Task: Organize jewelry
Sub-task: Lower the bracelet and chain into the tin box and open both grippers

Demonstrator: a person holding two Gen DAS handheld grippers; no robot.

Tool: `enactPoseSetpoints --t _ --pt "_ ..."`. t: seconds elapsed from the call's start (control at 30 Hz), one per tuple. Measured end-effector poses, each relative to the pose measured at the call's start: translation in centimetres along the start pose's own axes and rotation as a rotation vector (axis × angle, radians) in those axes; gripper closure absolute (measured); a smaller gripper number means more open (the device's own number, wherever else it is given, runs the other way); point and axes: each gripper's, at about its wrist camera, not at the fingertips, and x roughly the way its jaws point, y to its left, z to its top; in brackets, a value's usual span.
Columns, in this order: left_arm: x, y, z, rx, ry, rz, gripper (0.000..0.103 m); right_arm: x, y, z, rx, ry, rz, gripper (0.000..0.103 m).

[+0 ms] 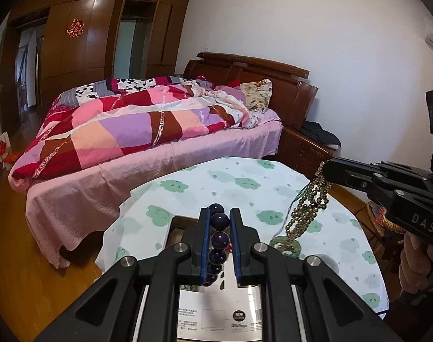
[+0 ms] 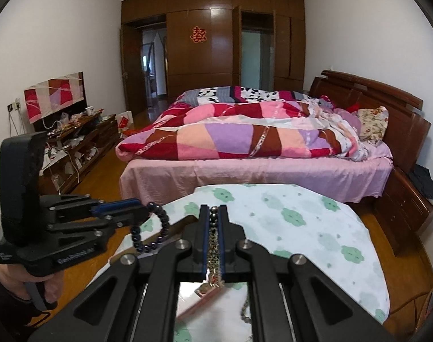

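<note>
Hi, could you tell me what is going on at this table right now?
A person is sorting jewelry with two handheld grippers. The left gripper is shut on a dark purple bead bracelet, and the right gripper is shut on a golden bead necklace. Both pieces hang above the cloud-print tablecloth.

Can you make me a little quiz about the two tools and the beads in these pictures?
1. True or false: the left tool is shut on the dark purple bead bracelet.
2. What dangles from the right tool?
A. a silver watch
B. a brassy bead necklace with a green ring
C. a red ribbon
3. Fill in: the table cloth is pale with green ____ on it.

Key: 1 true. 2 B. 3 clouds.
</note>
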Motion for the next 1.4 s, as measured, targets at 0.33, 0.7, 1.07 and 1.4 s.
enactPoseSetpoints --t 0.33,0.7,1.07,1.4 --pt "2.1 1.5 -0.7 -0.016 0.043 0.001 0.090 3.0 2.2 -0.7 -0.030 0.048 0.034 0.096" --pt "5.2 2.4 -2.6 0.006 0.099 0.050 0.090 7.0 2.6 -3.4 0.003 0.139 0.045 0.096" --pt "6.4 2.4 -4.2 0.037 0.128 0.089 0.090 9.2 2.3 -6.4 0.037 0.230 0.032 0.096" --pt "7.1 2.4 -4.8 0.040 0.149 0.102 0.090 9.8 2.2 -7.3 0.053 0.254 0.036 0.096"
